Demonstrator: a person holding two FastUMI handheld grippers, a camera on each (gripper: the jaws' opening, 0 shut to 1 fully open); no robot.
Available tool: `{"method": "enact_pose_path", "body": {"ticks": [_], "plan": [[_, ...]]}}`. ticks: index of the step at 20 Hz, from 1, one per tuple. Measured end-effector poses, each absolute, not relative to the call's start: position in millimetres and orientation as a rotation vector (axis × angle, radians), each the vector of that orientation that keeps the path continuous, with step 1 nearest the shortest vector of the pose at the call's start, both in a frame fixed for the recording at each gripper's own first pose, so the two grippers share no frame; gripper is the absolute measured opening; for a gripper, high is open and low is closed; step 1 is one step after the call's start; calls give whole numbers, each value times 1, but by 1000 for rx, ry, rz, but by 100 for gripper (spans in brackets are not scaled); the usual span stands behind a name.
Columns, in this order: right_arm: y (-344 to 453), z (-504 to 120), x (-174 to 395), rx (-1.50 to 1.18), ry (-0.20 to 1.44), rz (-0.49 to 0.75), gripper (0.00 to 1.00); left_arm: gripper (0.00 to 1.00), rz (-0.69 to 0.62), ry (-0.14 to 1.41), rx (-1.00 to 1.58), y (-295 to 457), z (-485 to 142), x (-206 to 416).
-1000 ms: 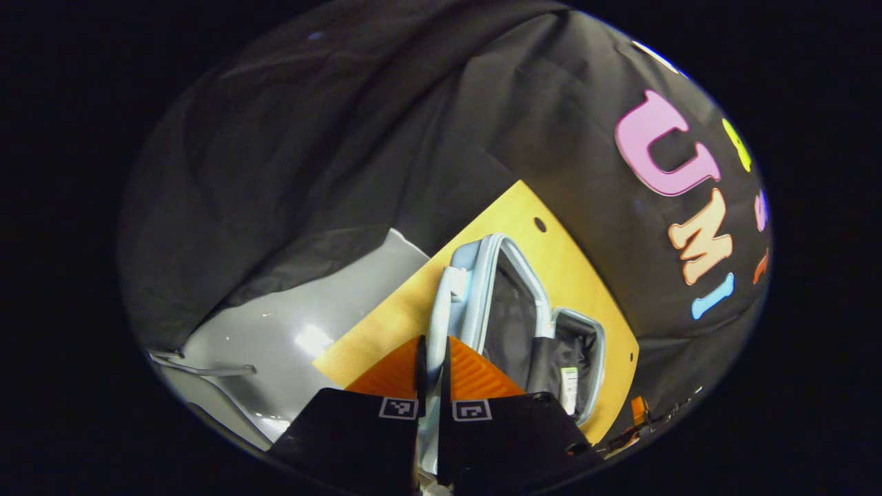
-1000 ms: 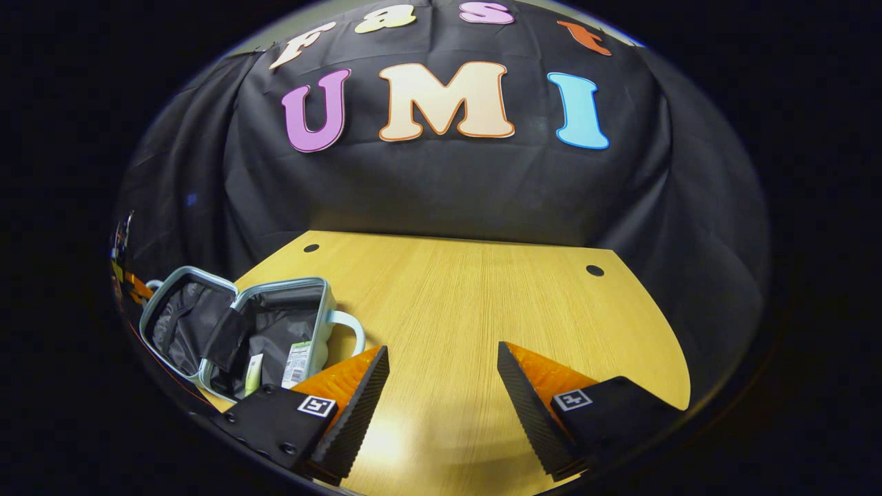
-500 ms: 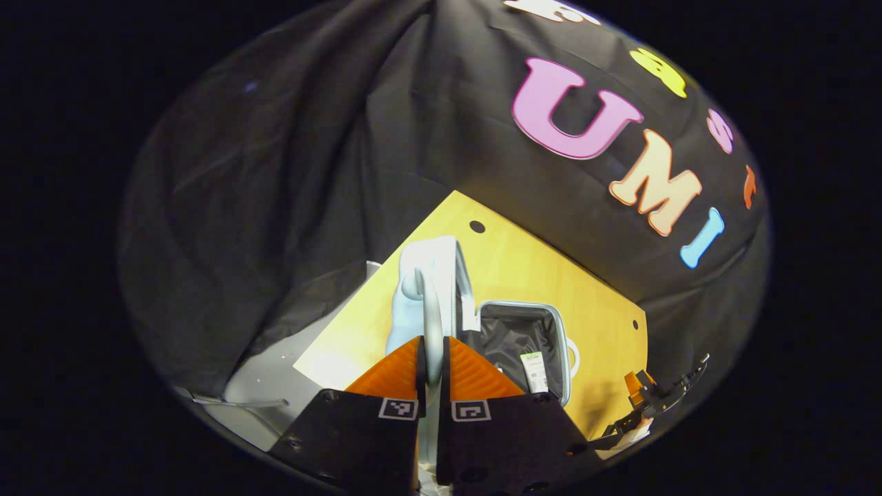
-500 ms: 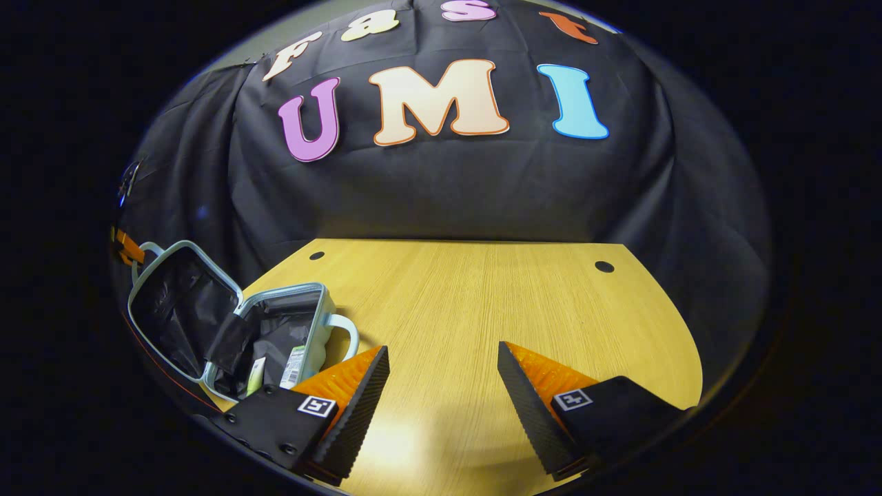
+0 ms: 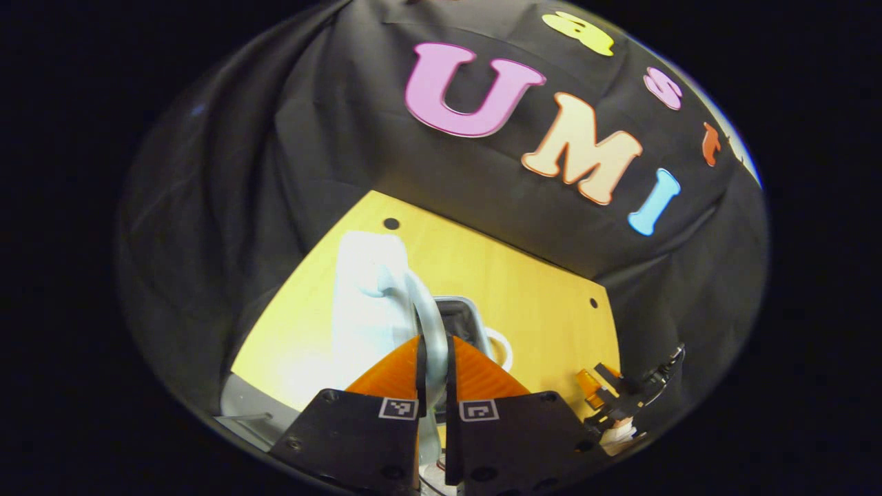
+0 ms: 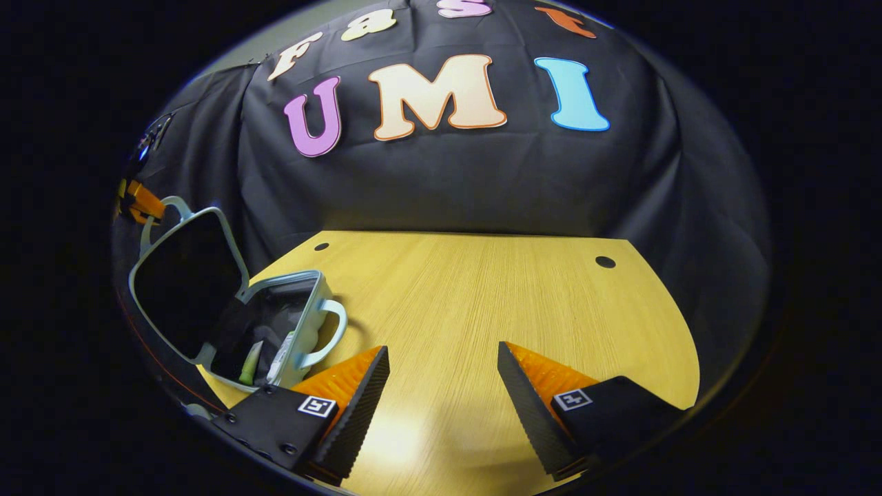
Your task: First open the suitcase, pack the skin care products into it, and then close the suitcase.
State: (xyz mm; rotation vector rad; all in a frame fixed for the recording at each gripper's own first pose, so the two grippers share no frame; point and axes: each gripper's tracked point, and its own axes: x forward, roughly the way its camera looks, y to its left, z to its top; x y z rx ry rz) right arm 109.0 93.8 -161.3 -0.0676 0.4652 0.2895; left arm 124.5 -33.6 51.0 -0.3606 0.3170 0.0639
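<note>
Left tool (image 5: 433,358) is clamped narrow on the lid's handle (image 5: 428,324), with the suitcase lid (image 6: 186,282) raised roughly upright over the base (image 6: 293,324) at the tabletop's (image 6: 482,303) left end. The closing swing goes from the lid toward the base's open side, and the left hand is the nearer one. Right tool (image 6: 443,382) hovers wide and empty over bare tabletop, well right of the case; inside I make out a greenish tube (image 6: 249,359) and a labelled item, rest of the contents hidden by the lid and dark lining.
</note>
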Motion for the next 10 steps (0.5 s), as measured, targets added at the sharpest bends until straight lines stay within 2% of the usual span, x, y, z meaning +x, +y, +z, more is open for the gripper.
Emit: {"method": "enact_pose_path", "body": {"ticks": [4, 10], "plan": [[84, -157, 108, -53, 466, 294, 98, 8, -47, 394, -303, -95, 36, 169], [64, -142, 115, -52, 441, 256, 98, 8, -150, 551, -301, -164, -20, 226]]}}
